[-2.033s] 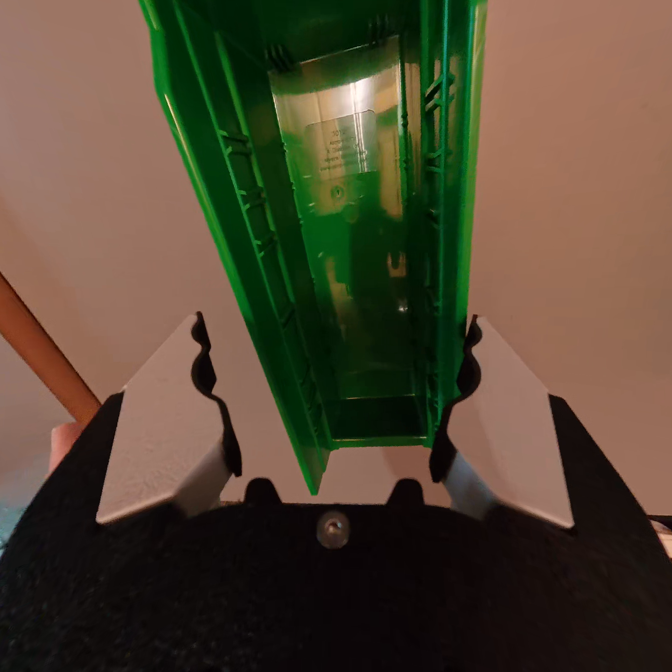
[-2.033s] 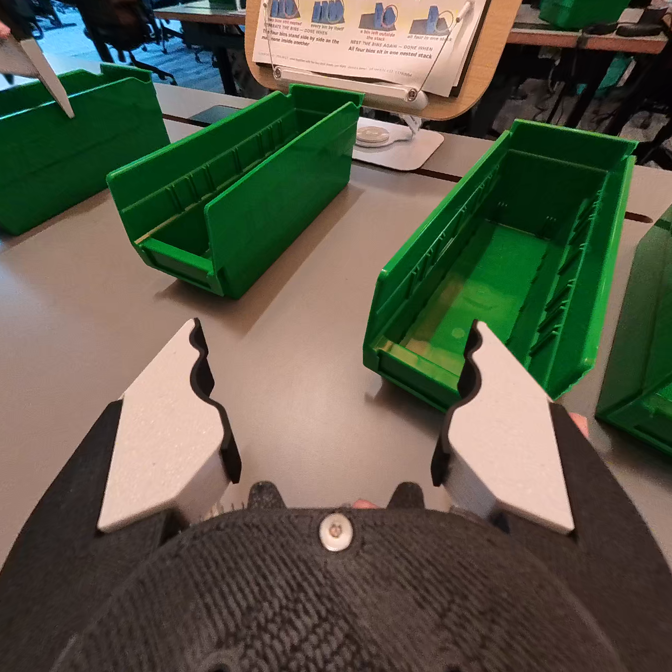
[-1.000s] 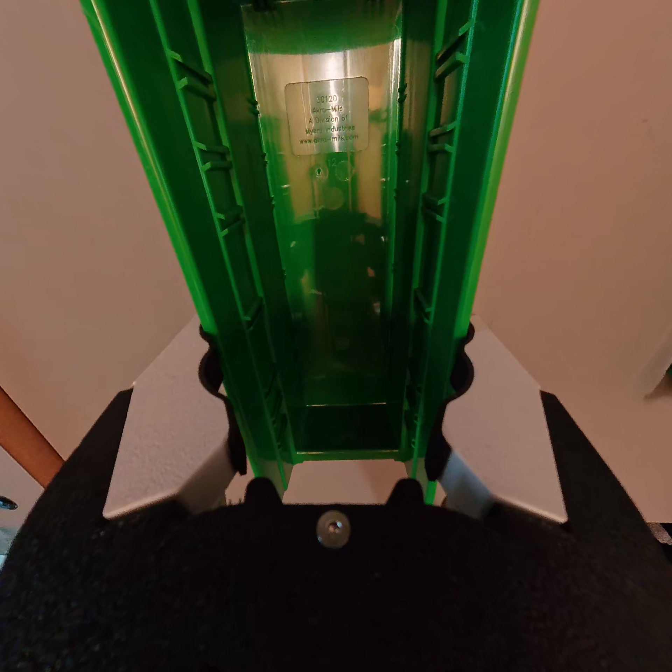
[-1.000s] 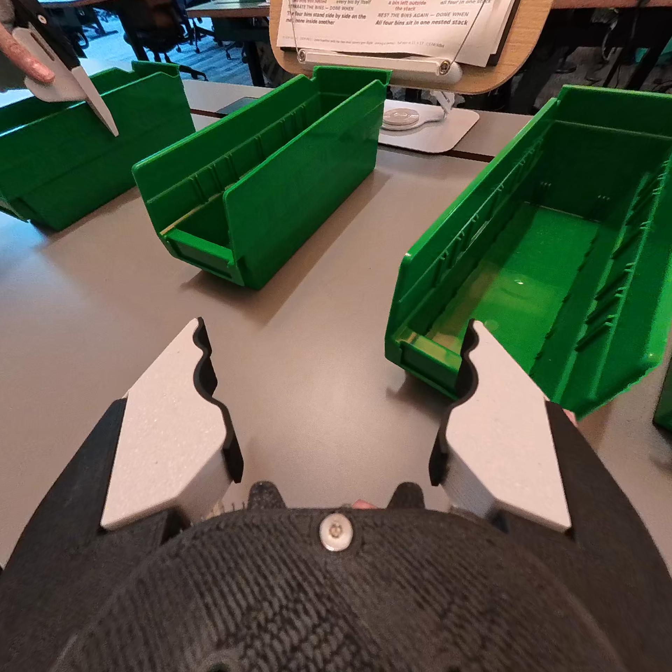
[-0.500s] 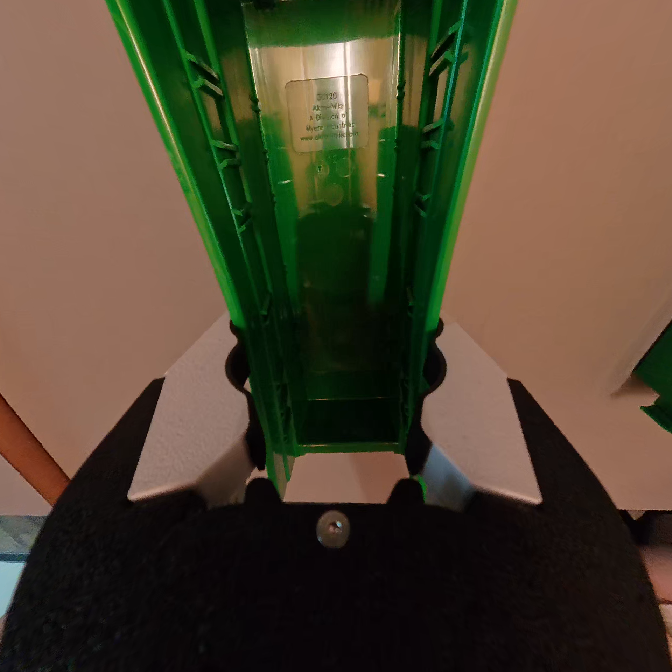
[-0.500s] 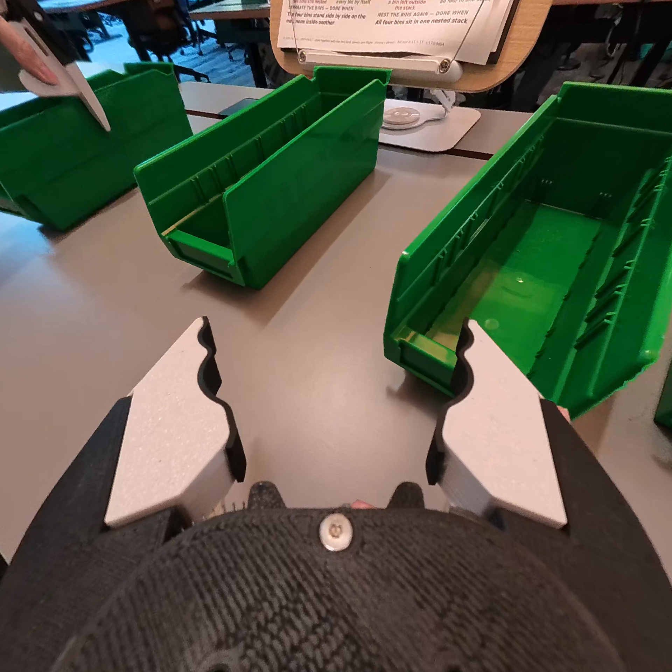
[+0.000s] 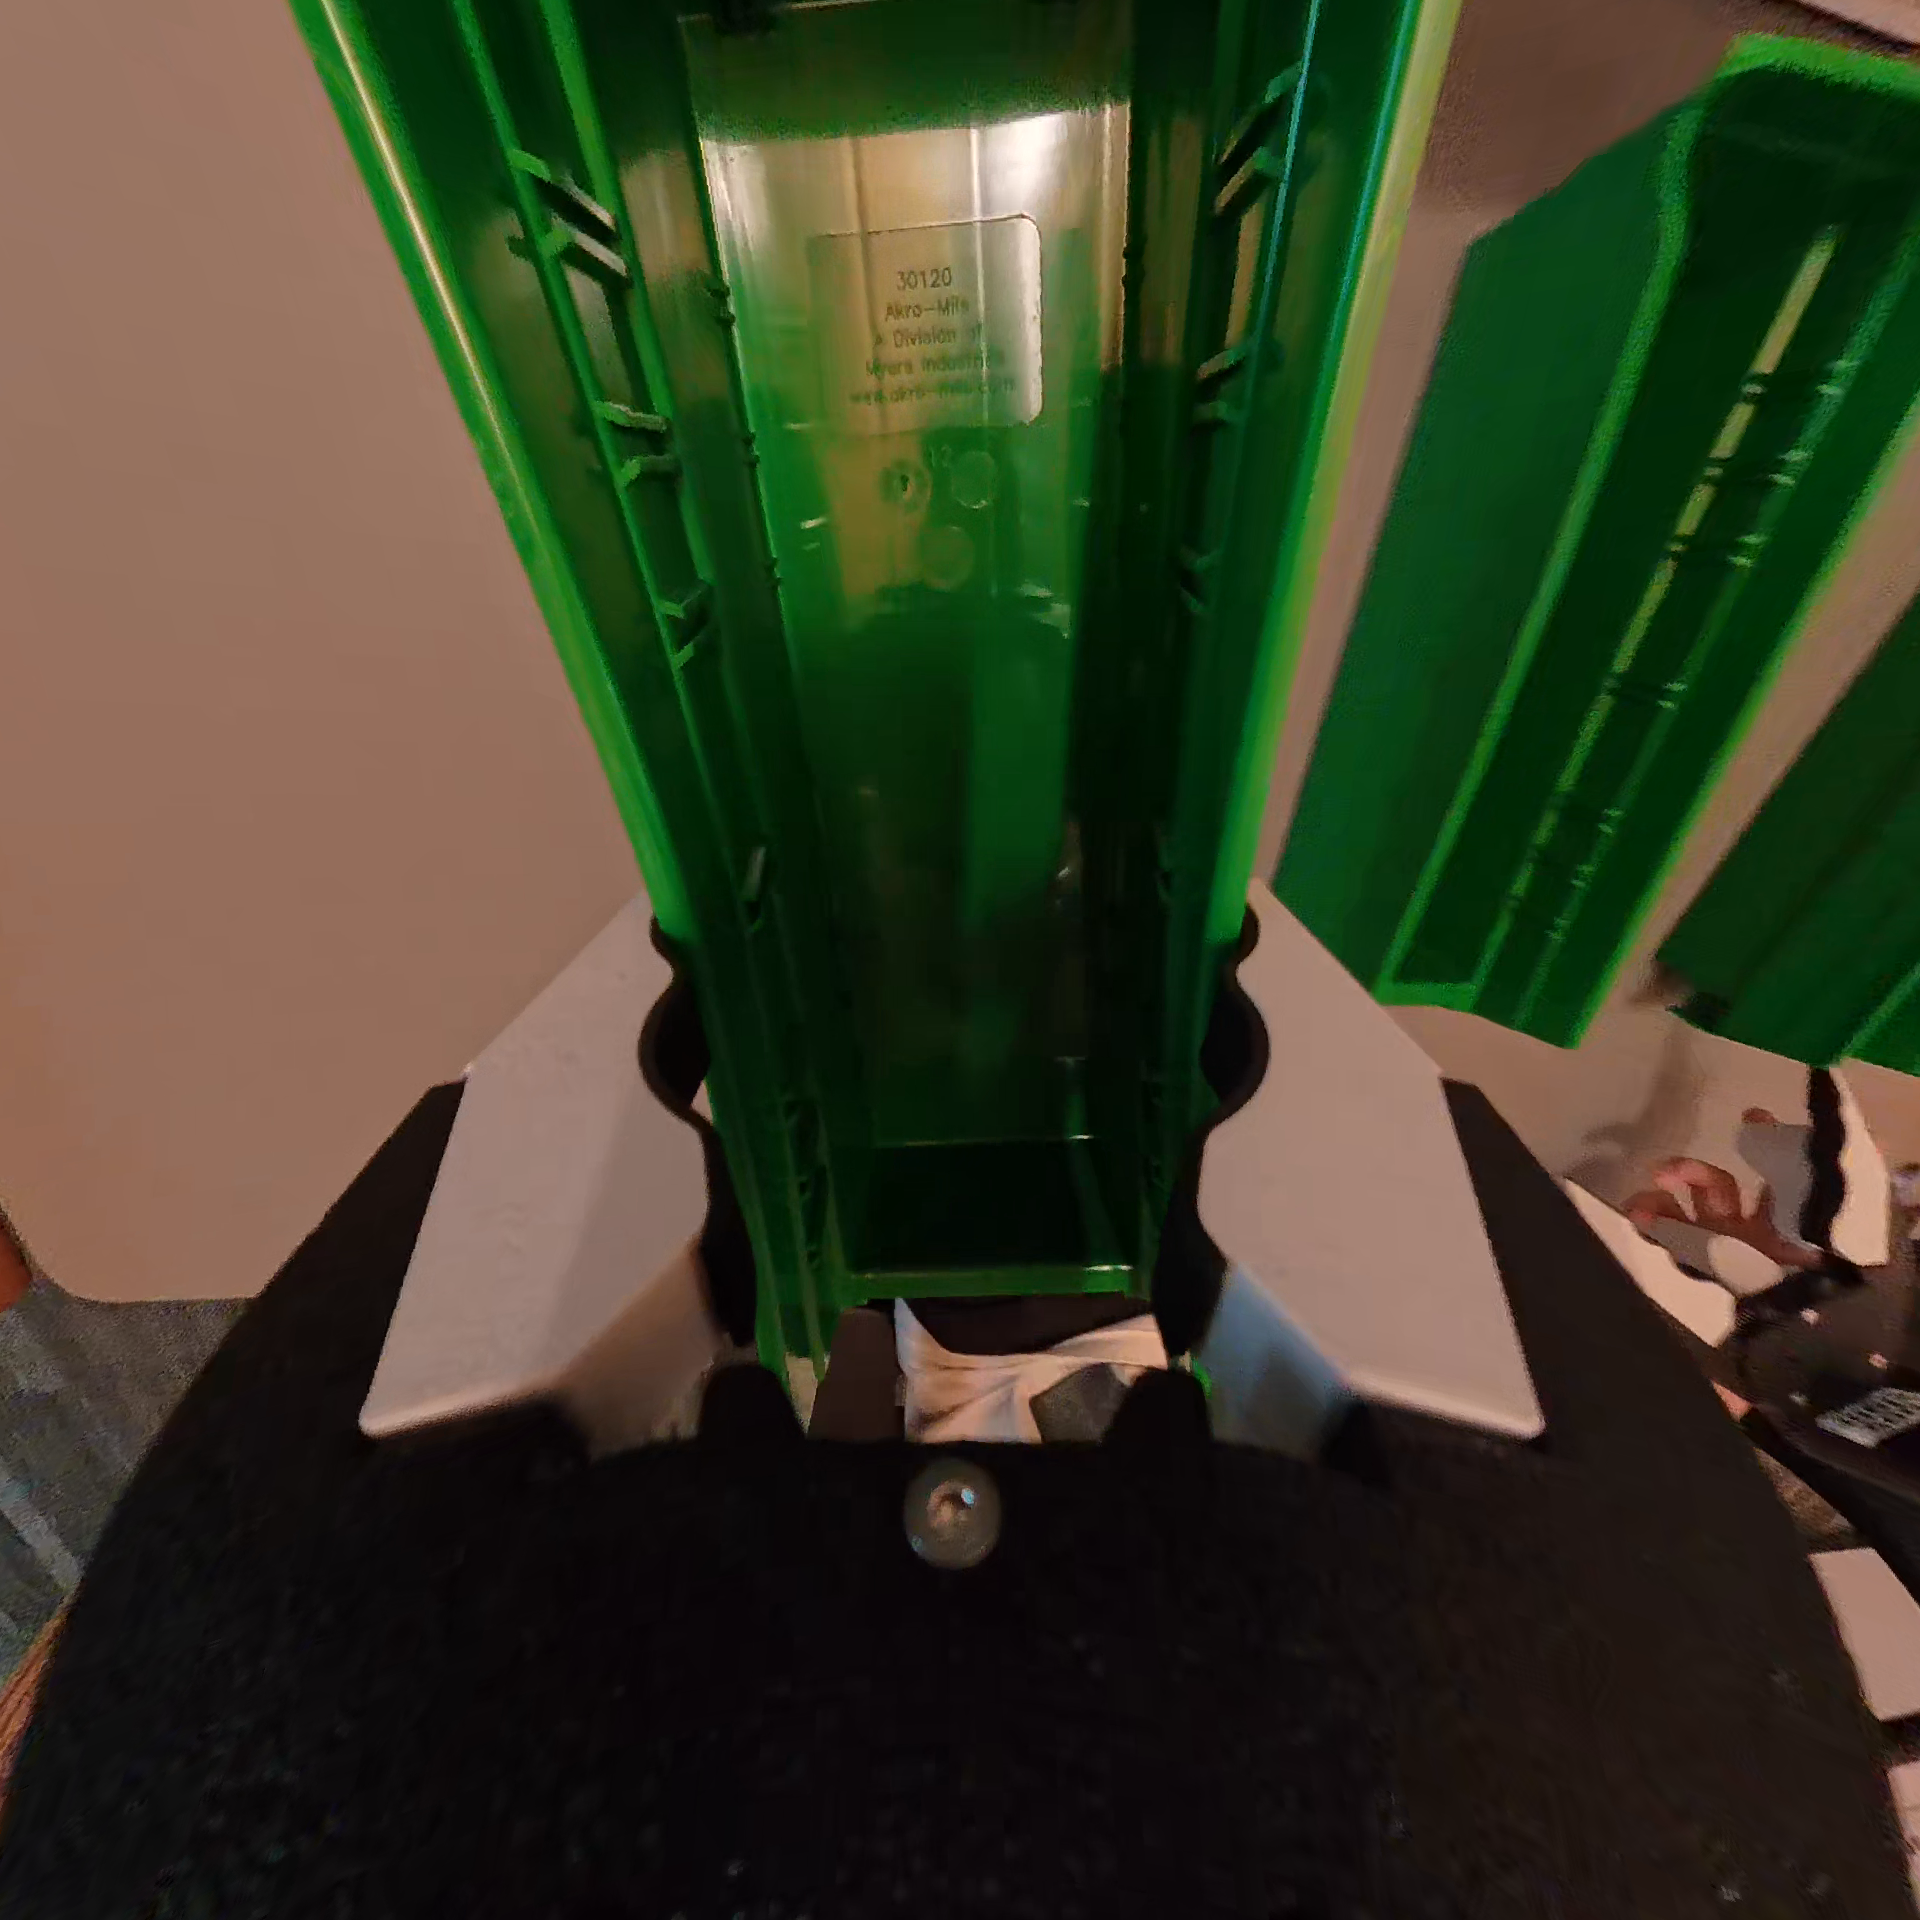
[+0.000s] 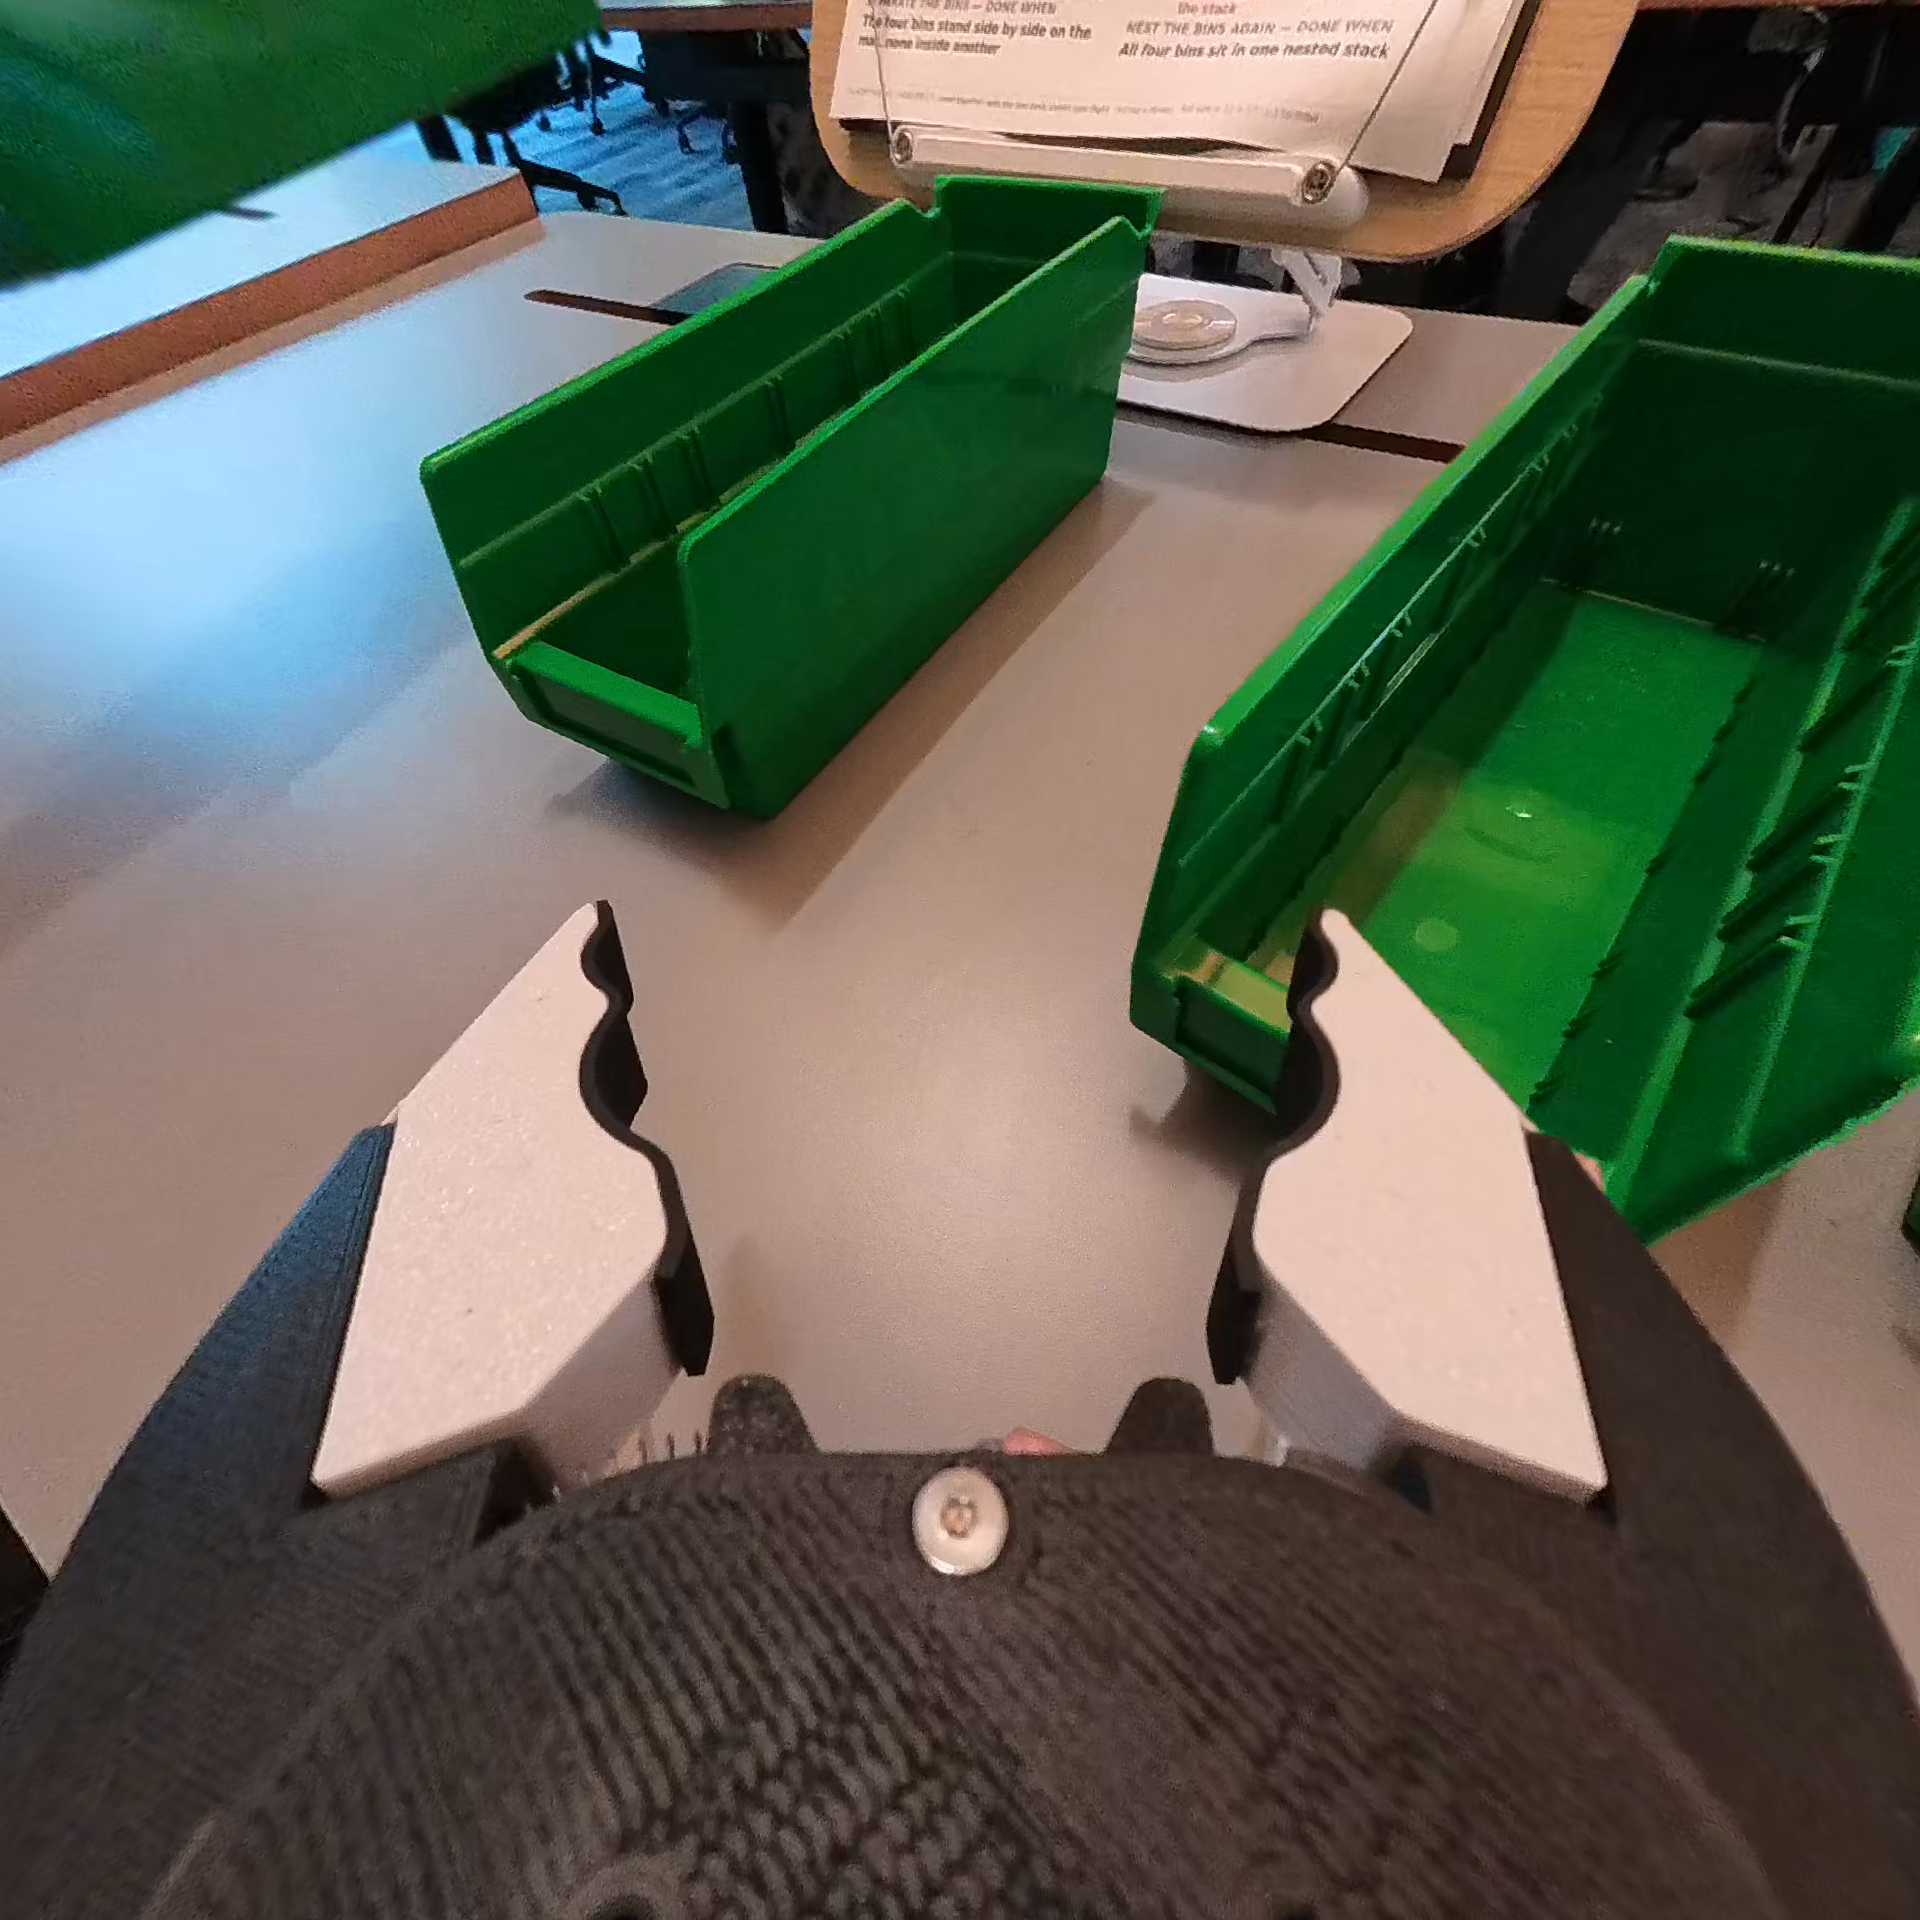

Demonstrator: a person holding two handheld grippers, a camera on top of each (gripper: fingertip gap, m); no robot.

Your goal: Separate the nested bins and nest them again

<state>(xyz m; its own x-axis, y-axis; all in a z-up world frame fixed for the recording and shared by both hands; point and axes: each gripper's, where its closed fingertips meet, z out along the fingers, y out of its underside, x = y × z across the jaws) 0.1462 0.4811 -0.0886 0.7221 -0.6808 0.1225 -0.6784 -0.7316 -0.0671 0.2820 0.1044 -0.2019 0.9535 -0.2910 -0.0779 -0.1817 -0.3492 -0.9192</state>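
Left gripper (image 7: pixel 956 1049): jaws clamped across the near end of a green bin (image 7: pixel 935 623), one finger on each side wall. Bin's long axis runs straight away from the camera, open top facing the lens, so the inside floor with its moulded plate is in full view. It is held off the desk (image 7: pixel 260 623); in the right wrist view a blurred green edge (image 8: pixel 208 94) at the top left is likely this same bin.

Right gripper (image 8: pixel 961 1049): jaws apart, nothing between them, hovering low over the grey desk (image 8: pixel 312 831). Right finger (image 8: pixel 1392 1174) sits just at the near end lip of the tilted bin (image 8: pixel 1558 831); I cannot tell if it touches. That bin leans over on one side, opening toward the camera, long axis running away and to the right.

Middle bin (image 8: pixel 831 540): upright on the desk, long axis diagonal, near-left to far-right, low front lip toward the camera. Well apart from the tilted one.

Behind: clipboard stand (image 8: pixel 1195 125) with paper sheets.
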